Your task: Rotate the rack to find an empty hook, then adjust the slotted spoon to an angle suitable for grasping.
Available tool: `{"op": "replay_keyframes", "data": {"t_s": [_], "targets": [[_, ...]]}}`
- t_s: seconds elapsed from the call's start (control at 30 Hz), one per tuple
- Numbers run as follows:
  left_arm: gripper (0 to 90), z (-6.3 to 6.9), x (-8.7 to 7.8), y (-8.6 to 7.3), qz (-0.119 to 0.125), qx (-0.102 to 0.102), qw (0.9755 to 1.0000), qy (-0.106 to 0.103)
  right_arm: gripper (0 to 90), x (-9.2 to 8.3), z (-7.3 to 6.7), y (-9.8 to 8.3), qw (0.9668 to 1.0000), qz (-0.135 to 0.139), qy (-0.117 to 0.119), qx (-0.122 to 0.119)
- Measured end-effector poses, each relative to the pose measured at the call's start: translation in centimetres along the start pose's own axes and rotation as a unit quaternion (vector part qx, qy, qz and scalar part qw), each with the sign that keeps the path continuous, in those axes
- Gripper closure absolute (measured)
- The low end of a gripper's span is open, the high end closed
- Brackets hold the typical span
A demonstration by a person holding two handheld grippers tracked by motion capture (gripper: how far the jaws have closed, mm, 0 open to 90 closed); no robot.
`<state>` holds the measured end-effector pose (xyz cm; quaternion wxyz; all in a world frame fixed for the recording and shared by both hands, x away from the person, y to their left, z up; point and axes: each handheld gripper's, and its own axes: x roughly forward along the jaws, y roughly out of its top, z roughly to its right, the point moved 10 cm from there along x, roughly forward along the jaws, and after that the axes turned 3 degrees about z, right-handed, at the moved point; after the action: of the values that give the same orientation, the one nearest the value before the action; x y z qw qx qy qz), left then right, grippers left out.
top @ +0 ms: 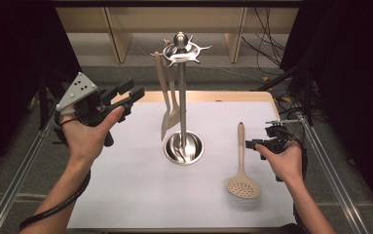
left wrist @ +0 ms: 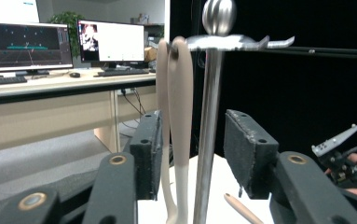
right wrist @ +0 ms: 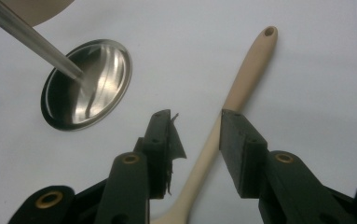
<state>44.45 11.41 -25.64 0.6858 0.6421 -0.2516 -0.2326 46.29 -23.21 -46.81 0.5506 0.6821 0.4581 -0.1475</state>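
The beige slotted silicone spoon [top: 242, 170] lies flat on the white bench [top: 125, 185], right of the steel utensil stand [top: 182, 97]. The right tongs [right wrist: 198, 128] are open, with the spoon's handle between the jaws but not pressed, probably so they can close on it for lifting. The left tongs [left wrist: 192, 140] are also open and hold nothing; two beige utensils [left wrist: 178, 116] hang from the stand's hooks in front of them.

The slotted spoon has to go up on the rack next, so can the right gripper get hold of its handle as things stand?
Probably yes: the right gripper stands open with the slotted spoon handle lying between its jaws on the white mat, and nothing blocks the way.
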Motion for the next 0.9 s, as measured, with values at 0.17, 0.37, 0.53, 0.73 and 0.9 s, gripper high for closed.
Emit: {"op": "replay_keyframes", "data": {"t_s": [0.17, 0.37, 0.53, 0.73, 0.9], "targets": [[52.2, -0.2, -0.4, -1.1, -0.01, -0.002, 0.9999, 0.003, 63.0, 0.9, 0.9, 0.5, 0.9996, 0.009, -0.024, -0.007], [52.0, -0.3, -0.8, -2.1, -0.021, -0.002, 0.9998, 0.007, 61.2, 2.5, 2.2, 0.7, 0.9984, -0.018, -0.044, -0.03], [51.8, -0.4, -0.9, -3.0, -0.023, -0.012, 0.9996, 0.007, 60.3, 3.3, 2.5, -0.1, 0.9927, -0.097, -0.067, 0.02], [51.6, -0.4, -1.0, -3.6, -0.03, -0.014, 0.9995, 0.002, 59.3, 4.5, 2.6, -0.3, 0.9876, -0.124, -0.089, 0.036], [51.6, -0.4, -1.0, -3.7, -0.031, -0.013, 0.9994, -0.002, 58.6, 5.5, 2.4, -0.8, 0.9839, -0.139, -0.097, 0.058]]}}
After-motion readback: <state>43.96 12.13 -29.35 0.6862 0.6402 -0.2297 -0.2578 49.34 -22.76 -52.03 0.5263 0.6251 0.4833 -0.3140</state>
